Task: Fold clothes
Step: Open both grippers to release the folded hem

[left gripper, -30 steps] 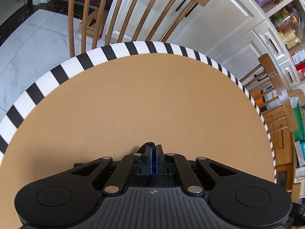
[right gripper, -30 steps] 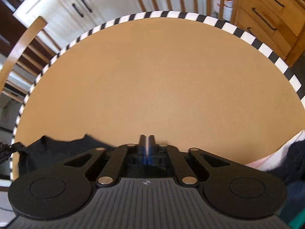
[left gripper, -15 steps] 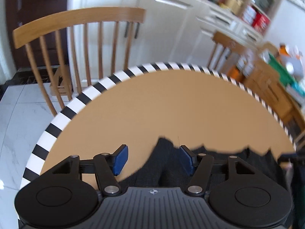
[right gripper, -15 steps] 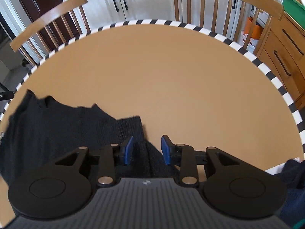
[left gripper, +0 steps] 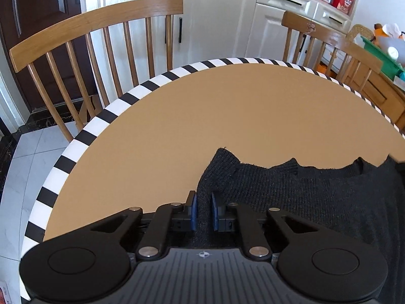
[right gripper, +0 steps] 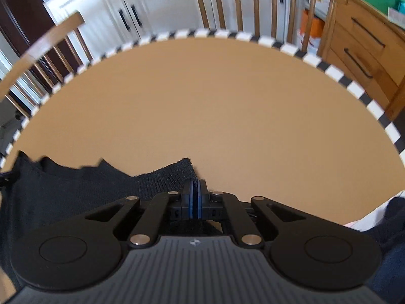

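Toward six o'clock on the round table (left gripper: 227, 116) lies the dark knitted sweater (left gripper: 316, 195), spread along the near edge. My left gripper (left gripper: 202, 212) has its jaws part-open with a sweater edge between them. My right gripper (right gripper: 195, 200) looks closed; whether it pinches knit I cannot tell. I judge I'm taking hold of two edges; next both grips must be firm before lifting toward twelve o'clock.

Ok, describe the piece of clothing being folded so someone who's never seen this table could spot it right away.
Find the round tan table with the black-and-white striped rim. At its near edge lies a dark knit sweater, spread flat. It is the only charcoal ribbed garment on the tan top, with the left gripper straddling one edge.
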The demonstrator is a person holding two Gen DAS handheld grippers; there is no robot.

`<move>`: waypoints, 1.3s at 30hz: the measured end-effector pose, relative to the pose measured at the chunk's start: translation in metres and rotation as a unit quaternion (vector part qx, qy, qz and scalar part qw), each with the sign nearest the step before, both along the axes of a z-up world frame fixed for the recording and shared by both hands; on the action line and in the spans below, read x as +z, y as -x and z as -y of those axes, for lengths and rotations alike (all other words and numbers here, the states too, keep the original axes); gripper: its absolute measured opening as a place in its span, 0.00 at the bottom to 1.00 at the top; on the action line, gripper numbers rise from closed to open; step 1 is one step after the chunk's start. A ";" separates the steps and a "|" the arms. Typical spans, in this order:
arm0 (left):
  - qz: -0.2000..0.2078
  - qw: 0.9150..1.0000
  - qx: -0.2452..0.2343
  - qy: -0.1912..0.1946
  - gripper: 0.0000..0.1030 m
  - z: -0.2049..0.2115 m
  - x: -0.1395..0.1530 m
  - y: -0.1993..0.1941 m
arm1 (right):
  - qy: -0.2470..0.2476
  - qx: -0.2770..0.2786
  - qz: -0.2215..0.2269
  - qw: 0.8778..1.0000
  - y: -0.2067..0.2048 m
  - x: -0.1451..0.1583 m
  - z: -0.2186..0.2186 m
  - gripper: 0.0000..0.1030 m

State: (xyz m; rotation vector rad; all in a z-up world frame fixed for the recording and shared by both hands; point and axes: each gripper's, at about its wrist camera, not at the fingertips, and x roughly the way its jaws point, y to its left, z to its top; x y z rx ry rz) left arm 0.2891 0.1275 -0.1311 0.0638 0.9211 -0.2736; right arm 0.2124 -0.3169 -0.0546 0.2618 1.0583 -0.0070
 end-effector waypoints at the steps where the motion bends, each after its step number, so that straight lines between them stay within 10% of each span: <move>1: 0.000 1.000 0.001 0.000 0.15 0.000 0.002 0.001 | -0.001 -0.005 -0.001 1.000 0.001 -0.002 -0.002 0.04; 5: 0.023 1.000 -0.002 0.001 0.33 -0.008 0.028 0.015 | -0.011 -0.012 0.032 0.999 0.019 0.026 -0.004 0.13; 8: 0.072 0.997 -0.018 0.019 0.48 -0.028 0.057 0.057 | 0.013 0.020 0.083 0.996 0.067 0.064 -0.010 0.39; 18: 0.036 0.995 -0.085 0.025 0.48 -0.049 0.024 0.206 | 0.055 0.101 0.048 0.992 0.227 0.047 -0.062 0.37; 30: 0.029 0.998 -0.045 0.026 0.48 -0.064 0.007 0.210 | 0.052 0.064 0.048 0.995 0.247 0.033 -0.054 0.37; 39: 0.027 0.999 -0.036 0.013 0.13 -0.068 0.001 0.204 | 0.028 0.073 0.042 0.996 0.239 0.026 -0.055 0.14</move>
